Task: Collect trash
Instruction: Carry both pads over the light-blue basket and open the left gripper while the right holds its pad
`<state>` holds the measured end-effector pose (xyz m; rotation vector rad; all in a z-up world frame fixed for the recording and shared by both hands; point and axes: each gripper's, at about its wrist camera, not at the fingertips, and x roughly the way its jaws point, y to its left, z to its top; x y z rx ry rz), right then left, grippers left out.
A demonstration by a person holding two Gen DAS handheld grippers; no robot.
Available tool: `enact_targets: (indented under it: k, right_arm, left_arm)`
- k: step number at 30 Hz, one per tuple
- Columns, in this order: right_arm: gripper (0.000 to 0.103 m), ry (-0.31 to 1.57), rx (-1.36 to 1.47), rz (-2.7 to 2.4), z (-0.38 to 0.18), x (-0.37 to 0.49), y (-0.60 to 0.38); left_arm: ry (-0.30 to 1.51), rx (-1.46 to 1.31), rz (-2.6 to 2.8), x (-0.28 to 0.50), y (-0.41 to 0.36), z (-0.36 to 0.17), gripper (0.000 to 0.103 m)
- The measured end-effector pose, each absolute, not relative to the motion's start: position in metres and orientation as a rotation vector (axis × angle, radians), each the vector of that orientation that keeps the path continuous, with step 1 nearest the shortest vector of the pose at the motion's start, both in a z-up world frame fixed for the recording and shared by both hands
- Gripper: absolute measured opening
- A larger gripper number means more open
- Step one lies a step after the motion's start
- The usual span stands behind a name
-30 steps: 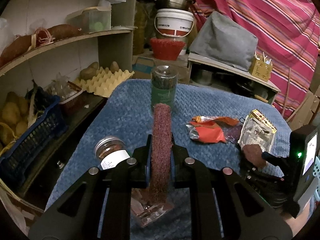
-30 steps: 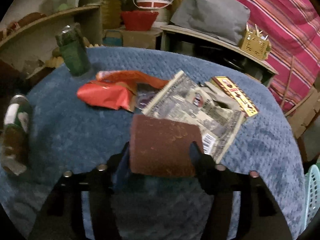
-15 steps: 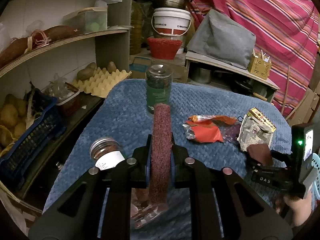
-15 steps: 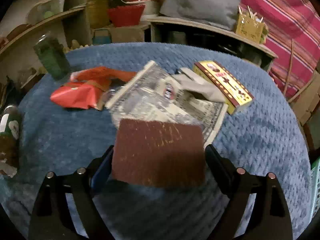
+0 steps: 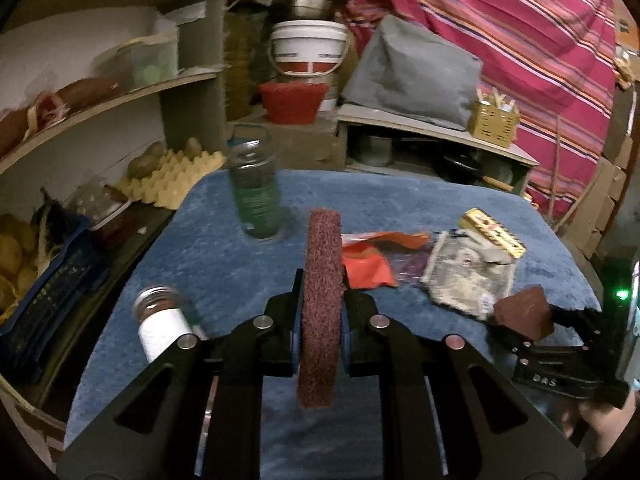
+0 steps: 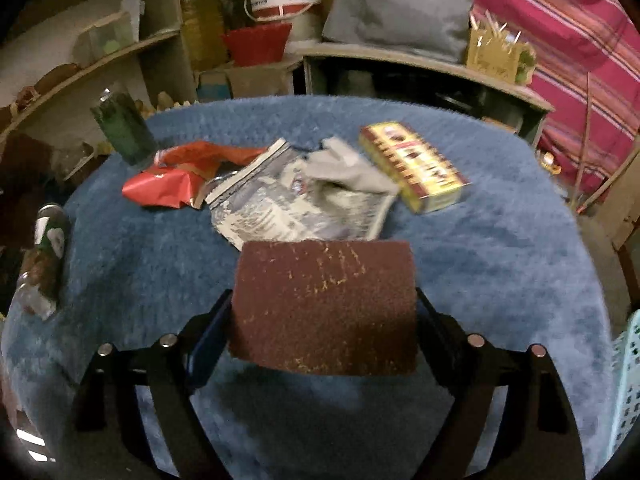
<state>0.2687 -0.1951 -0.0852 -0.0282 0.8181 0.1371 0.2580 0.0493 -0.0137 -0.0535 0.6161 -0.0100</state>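
Your left gripper point(image 5: 320, 320) is clamped on a maroon scouring pad point(image 5: 321, 300), edge-on, coarse fibrous texture, standing upright between the jaws. Your right gripper point(image 6: 324, 320) has a second maroon pad point(image 6: 325, 306) lying flat across its jaws, broad rectangular face up, rough with pale scratches; the jaws have just been opening and stand wide, and whether they press the pad's edges I can't tell.

The trash sits ahead of both tools on the blue quilted table cover point(image 6: 500, 240). Just beyond your right gripper: a crumpled silver-grey printed foil pouch point(image 6: 296, 204), and touching it on the left a crinkled red wrapper point(image 6: 168, 184). Right of the pouch, a yellow and red rectangular carton point(image 6: 416, 166), lying flat.

Ahead-left of your left gripper, an upright clear jar with dark green contents point(image 5: 256, 196). Near-left of it, a jar with a white label and metal lid point(image 5: 164, 320), tilted.

At the right gripper's far right edge, a pale turquoise perforated plastic basket point(image 6: 628, 380).
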Motion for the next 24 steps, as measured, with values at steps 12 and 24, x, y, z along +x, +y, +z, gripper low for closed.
enact_targets:
  k: [12,24]
  right_arm:
    - [0.084,0.629,-0.023,-0.005,-0.019,0.197,-0.319]
    - [0.084,0.574,0.096,-0.275,-0.010,0.126,-0.486]
  left_arm:
    - [0.585,0.017,-0.174,0.247,-0.062,-0.009,0.013]
    - [0.514,0.099,-0.426,0.218,-0.216,-0.002,0.013]
